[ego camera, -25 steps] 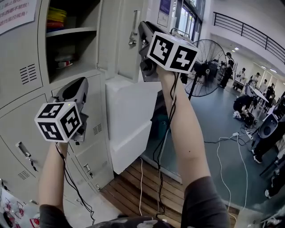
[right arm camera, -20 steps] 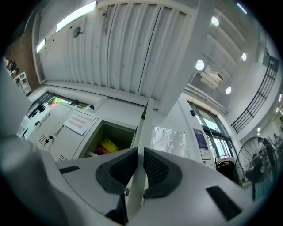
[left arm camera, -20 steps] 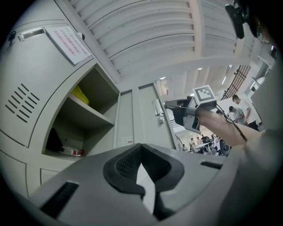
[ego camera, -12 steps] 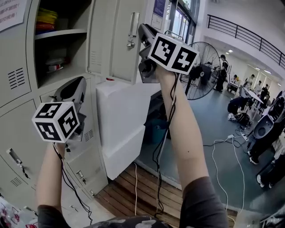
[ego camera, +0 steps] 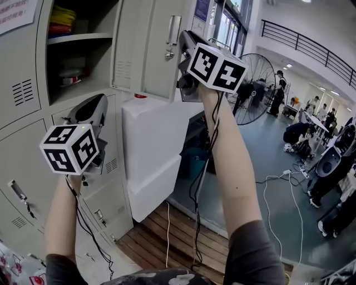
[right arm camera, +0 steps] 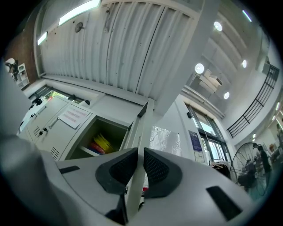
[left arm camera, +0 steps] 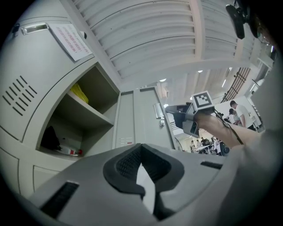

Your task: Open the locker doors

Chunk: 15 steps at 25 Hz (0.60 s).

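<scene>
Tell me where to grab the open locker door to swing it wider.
Take the door by its free upright edge, beside the handle, coming in edge-on. It's a thin flat sheet, so the fingers fit one on each face; the right gripper is pinched there.

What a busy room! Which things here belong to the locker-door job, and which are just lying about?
Part of the job: open locker door, pinched by the right gripper; closed locker doors; left gripper, empty.

Just lying about: floor fan; white cabinet; yellow items on the shelf; loudspeaker.
</scene>
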Tool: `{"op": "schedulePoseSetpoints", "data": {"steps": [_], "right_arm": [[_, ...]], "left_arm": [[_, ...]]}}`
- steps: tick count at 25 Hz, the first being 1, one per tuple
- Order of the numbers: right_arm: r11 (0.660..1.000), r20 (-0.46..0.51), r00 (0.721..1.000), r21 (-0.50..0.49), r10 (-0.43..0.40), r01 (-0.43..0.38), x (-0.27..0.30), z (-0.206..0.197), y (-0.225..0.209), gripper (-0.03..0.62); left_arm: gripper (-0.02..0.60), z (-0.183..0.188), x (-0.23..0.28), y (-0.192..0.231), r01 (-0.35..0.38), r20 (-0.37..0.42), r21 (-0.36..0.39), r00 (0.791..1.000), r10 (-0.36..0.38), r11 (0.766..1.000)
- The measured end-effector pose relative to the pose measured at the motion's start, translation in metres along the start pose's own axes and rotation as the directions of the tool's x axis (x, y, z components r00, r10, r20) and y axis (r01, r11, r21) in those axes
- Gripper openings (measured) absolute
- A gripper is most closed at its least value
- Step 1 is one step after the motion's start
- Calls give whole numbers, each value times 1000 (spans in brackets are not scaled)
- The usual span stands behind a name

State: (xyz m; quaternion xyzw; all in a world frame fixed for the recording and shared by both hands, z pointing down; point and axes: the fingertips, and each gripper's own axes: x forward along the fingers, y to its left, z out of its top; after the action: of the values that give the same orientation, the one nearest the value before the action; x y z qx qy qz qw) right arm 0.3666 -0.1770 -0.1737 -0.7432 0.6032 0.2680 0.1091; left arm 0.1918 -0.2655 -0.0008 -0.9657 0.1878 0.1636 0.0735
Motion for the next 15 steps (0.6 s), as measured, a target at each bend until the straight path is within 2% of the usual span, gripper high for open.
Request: {"op": "schedulePoseSetpoints", "data": {"steps": [5,7,11,15], "right_arm": [[999,-9,1000,-37,14,-14,-4,-4,13,65],[998,-8,999,-45,36,-36,-8,-5,25,108],[995,-23,997,-60,73,-74,-21,-12,52,234],[996,-37,996,-46,79,-81,-38,-25,70,283]], "left_arm": [[8,-4,-15,11,-22,-30,-3,999,22,1000],[8,-6,-25,16,-36,-42,-4,999,36,999],[8,-9,-55,24,-72,-65,-12,995,71,997],[8,-14,-87,32,-105,-82,-32,991,102,994]]}}
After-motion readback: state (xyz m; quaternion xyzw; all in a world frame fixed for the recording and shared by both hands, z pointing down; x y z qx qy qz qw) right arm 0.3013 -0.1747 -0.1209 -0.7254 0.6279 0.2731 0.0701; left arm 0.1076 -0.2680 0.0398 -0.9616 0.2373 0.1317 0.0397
